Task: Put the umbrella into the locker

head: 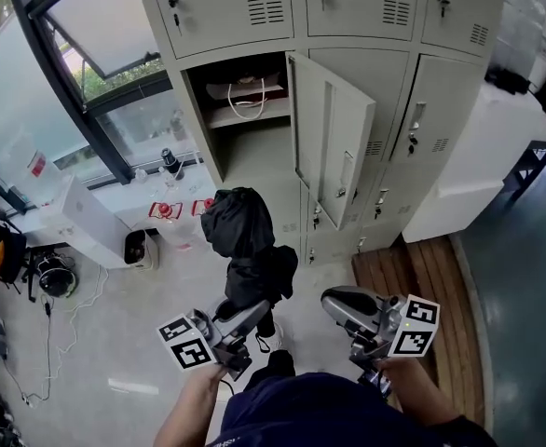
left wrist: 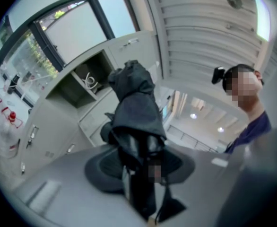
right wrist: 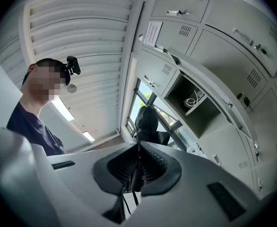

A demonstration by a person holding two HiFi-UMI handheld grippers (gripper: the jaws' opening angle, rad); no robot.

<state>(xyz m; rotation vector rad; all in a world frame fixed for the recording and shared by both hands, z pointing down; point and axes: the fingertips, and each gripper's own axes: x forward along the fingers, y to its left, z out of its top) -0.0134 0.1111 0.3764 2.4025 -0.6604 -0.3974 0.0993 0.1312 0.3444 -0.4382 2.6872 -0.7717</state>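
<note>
A black folded umbrella (head: 238, 226) stands upright in front of the lockers, its loose fabric bunched at the top. My left gripper (head: 257, 313) is shut on its lower end; in the left gripper view the umbrella (left wrist: 136, 108) rises from between the jaws of that gripper (left wrist: 139, 162). My right gripper (head: 334, 304) hangs to the right of the umbrella and apart from it, jaws together. In the right gripper view this gripper (right wrist: 137, 167) is shut, with thin dark cords dangling under it. The open locker (head: 245, 128) is ahead, its door (head: 334, 147) swung out to the right.
A white looped cord (head: 248, 98) lies on the open locker's upper shelf. A white box (head: 91, 220), a small black-and-white appliance (head: 139, 247) and red items (head: 165, 210) sit on the floor at left under the window. A wooden platform (head: 422, 277) and a white counter (head: 483, 161) are at right.
</note>
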